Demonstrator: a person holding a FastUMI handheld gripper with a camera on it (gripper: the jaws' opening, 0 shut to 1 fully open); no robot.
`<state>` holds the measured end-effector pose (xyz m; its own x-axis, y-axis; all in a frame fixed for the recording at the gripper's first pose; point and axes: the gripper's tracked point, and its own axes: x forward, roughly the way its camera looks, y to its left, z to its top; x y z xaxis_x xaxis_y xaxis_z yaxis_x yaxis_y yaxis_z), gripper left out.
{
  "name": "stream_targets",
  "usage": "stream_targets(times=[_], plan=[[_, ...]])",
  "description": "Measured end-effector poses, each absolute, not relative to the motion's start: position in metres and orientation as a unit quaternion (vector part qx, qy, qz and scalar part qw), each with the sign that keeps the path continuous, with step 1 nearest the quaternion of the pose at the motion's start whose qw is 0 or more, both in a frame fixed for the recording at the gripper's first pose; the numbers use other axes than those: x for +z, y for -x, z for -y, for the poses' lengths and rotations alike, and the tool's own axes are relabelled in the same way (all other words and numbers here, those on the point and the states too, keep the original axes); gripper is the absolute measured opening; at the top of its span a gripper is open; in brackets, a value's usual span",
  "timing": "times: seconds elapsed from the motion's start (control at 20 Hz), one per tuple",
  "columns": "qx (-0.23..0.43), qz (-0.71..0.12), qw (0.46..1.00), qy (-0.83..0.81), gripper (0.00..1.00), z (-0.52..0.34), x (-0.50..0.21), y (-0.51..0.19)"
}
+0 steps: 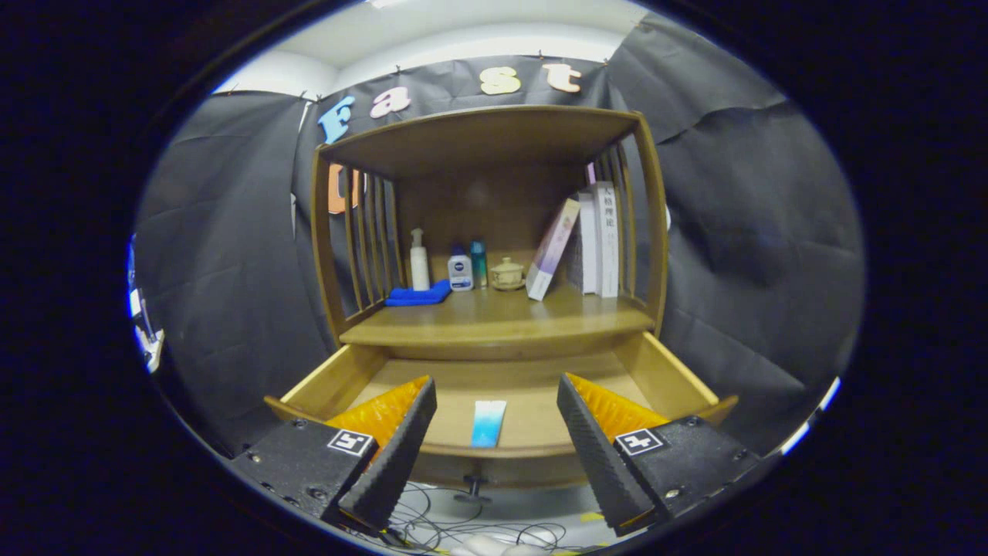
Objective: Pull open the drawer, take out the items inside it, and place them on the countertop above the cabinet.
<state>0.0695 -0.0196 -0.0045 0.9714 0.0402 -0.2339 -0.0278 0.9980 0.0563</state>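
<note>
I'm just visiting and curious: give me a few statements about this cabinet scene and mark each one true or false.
1. The drawer is pulled open. True.
2. The gripper is clamped on the blue-and-white tube. False: its fingers stand open and apart, with the tube lying between them in the drawer, untouched.
3. A folded blue cloth lies on the countertop beside a white pump bottle. True.
4. The books all lie flat in a stack. False: they stand at the shelf's right side, and one book leans tilted against them.
5. A small lidded pot sits on the countertop. True.
</note>
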Motion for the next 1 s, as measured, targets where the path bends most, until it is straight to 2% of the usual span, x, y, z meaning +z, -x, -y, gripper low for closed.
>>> stream_targets(times=[0.2,0.5,0.7,1.0], plan=[[0.015,-0.199,0.980,-0.018,0.99,0.005,0.006,-0.117],[0.002,-0.344,0.939,0.003,0.99,-0.004,-0.051,-0.180],[0.001,-0.442,0.897,-0.007,0.99,-0.011,-0.102,-0.193],[-0.008,-0.523,0.852,0.006,0.99,-0.017,-0.151,-0.192]])
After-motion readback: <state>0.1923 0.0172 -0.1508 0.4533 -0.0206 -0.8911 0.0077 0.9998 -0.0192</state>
